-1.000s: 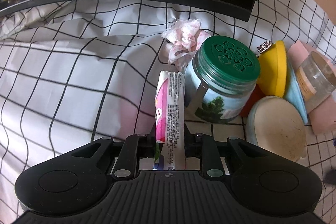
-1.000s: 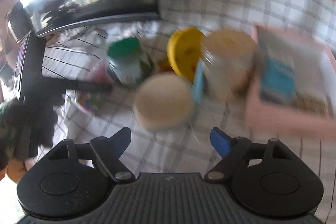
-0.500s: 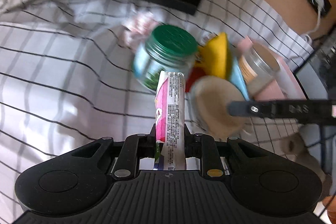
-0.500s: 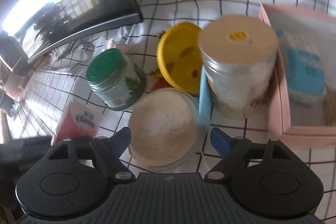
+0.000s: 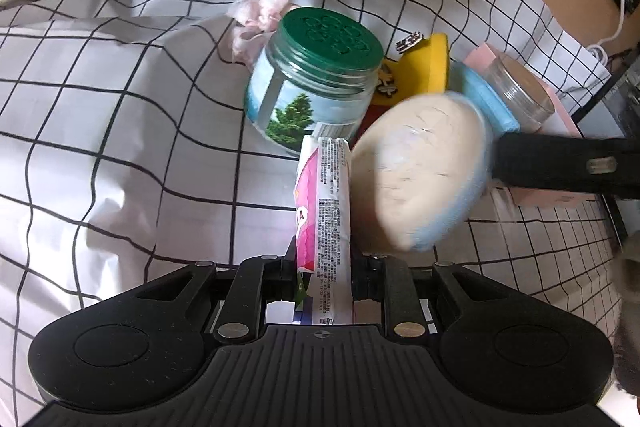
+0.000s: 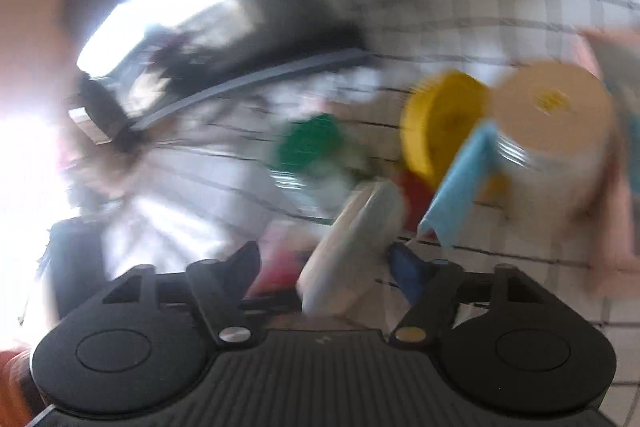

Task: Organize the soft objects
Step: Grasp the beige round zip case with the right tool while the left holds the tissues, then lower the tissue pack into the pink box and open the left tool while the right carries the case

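Left tool (image 5: 323, 263) grips a pink tissue pack (image 5: 323, 215); right tool (image 6: 325, 263), jaws just closing, lifts a powder puff (image 5: 420, 171) (blue-rimmed).

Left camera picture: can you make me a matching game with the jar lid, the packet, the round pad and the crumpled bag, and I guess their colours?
Things:
1. jar lid
2. packet
3. round pad
4. crumpled bag

Colours:
A. cream with a blue edge
B. pale pink
C. dark green
D. bright pink and white

Pairs: 1-C, 2-D, 3-A, 4-B
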Tool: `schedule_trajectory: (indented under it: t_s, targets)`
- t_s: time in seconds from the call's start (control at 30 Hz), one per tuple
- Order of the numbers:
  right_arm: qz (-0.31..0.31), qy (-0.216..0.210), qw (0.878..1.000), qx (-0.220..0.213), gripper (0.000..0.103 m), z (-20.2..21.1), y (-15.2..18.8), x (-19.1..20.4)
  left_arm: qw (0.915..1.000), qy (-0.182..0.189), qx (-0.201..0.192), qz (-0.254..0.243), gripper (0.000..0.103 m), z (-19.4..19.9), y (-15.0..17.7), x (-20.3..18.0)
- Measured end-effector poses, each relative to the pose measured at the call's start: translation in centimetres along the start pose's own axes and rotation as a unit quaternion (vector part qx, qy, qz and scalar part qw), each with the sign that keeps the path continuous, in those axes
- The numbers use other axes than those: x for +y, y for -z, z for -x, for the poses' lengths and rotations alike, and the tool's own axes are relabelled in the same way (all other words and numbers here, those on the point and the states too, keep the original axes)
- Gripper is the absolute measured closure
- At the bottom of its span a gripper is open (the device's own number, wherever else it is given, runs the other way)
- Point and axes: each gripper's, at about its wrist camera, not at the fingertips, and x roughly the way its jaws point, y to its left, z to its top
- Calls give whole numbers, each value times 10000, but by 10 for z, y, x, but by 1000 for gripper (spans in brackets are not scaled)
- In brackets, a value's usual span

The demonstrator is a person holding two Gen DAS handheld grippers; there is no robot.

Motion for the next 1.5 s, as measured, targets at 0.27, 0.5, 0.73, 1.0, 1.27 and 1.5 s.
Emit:
schedule_trajectory:
  t_s: [0.27, 0.5, 0.73, 1.0, 1.27, 1.5]
  targets:
    - [-390, 898, 9935, 578, 38, -50, -15, -5, 10000, 5, 3, 44, 80, 6, 6, 2]
    - [-626, 957, 9907, 741, 56, -59, -10, -22, 9999, -45, 0, 147, 80, 12, 13, 6]
    - [-174, 1025, 9928, 594, 58, -36, -9, 2, 9996, -106, -278, 33, 80, 31, 0, 6]
    - [404, 1266, 9908, 272, 58, -2, -48, 31, 9946, -638, -815, 52, 80, 60, -61, 23]
    - [804, 1660, 9818, -448, 58, 78, -88, 37, 9876, -809, -1343, 121, 80, 80, -122, 8]
    - [780, 2166, 9689, -903, 58, 149, -99, -1, 9880, -523, -1444, -189, 80, 65, -145, -58]
